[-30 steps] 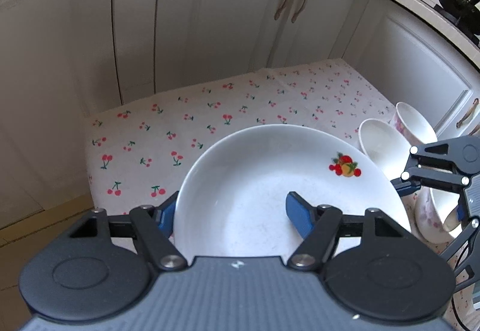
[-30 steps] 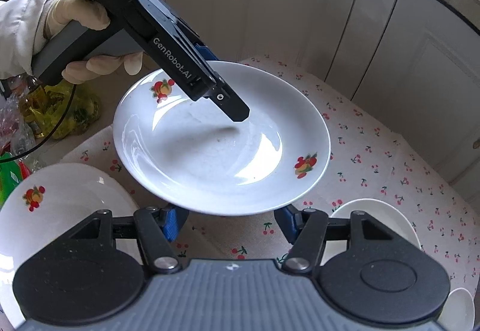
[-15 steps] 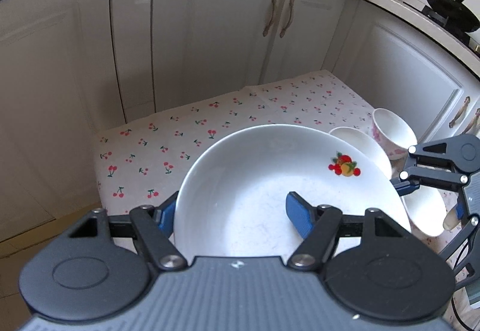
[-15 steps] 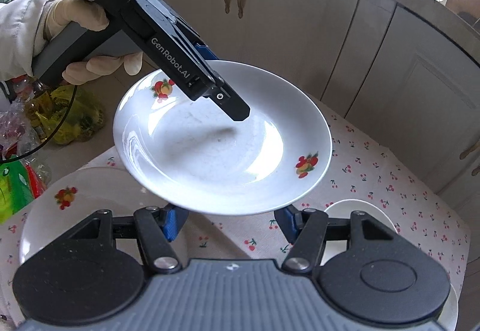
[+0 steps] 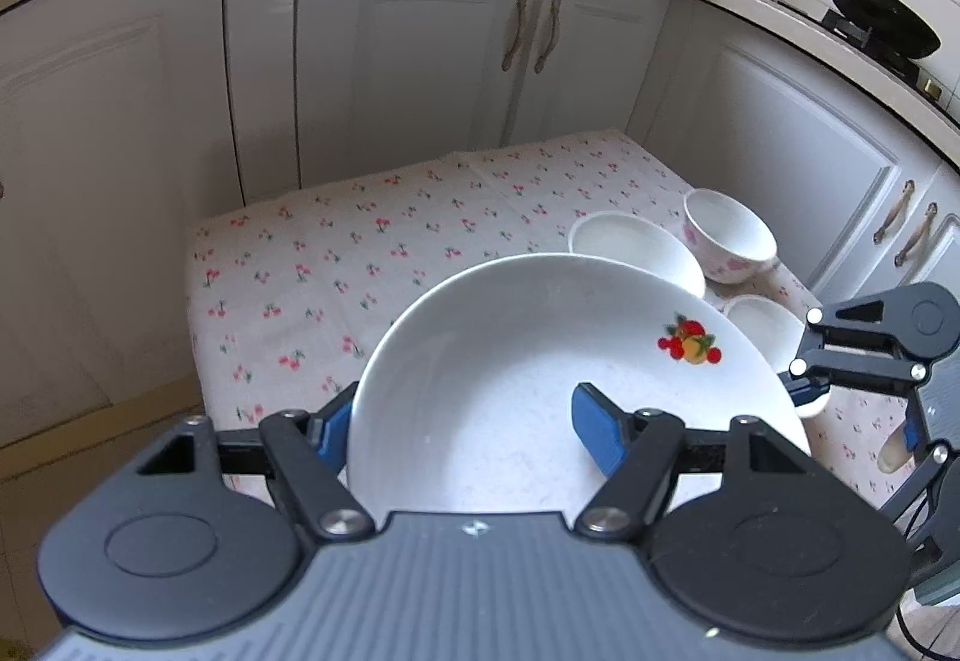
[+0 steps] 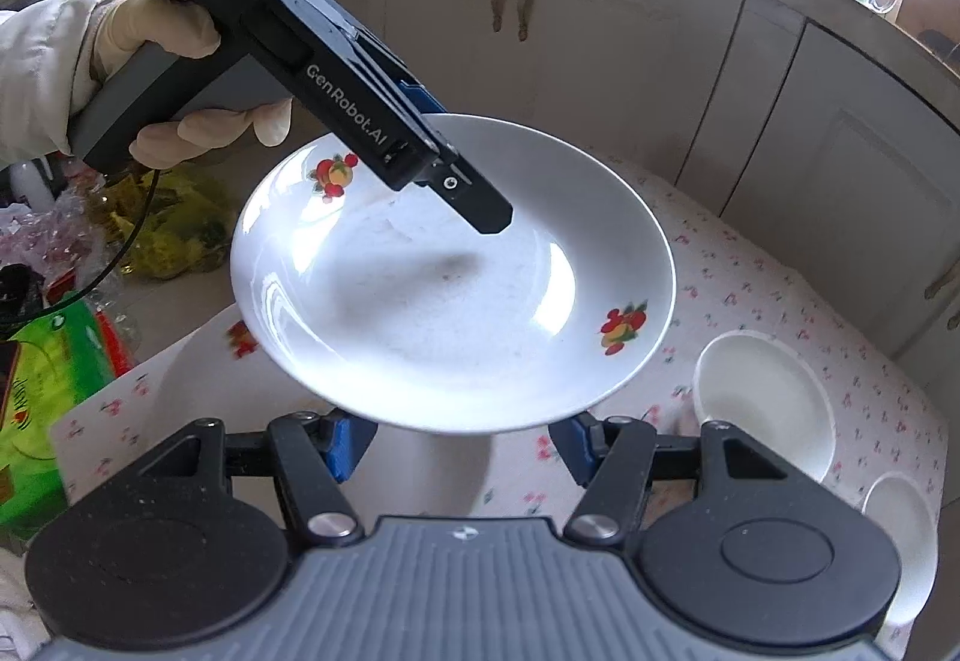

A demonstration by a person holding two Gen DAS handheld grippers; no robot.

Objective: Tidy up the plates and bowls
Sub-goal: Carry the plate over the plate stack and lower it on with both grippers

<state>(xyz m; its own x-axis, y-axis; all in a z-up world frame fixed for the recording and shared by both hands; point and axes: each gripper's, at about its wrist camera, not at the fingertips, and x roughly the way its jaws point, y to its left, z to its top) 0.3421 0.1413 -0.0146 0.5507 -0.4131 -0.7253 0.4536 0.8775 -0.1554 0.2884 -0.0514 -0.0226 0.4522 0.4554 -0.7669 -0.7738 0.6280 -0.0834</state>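
My left gripper (image 5: 462, 421) is shut on the rim of a white plate (image 5: 540, 391) with fruit decals, one finger above it and one below, holding it in the air over the cherry-print cloth (image 5: 360, 253). In the right wrist view the same plate (image 6: 444, 289) hangs from the left gripper (image 6: 480, 211) above my right gripper (image 6: 462, 445), which is open under the plate's near edge and not touching it. White bowls (image 5: 636, 247) and a pink-flowered bowl (image 5: 729, 235) stand on the cloth at right.
White cabinet doors (image 5: 420, 61) surround the low table on two sides. Two white bowls (image 6: 762, 397) sit at the right in the right wrist view. Green and yellow packages (image 6: 48, 397) lie on the floor at left. A wok (image 5: 876, 25) sits on the counter.
The left gripper has lifted the plate higher above the table. The second decorated plate seen below at left has dropped out of the right wrist view. The right gripper stays open below.
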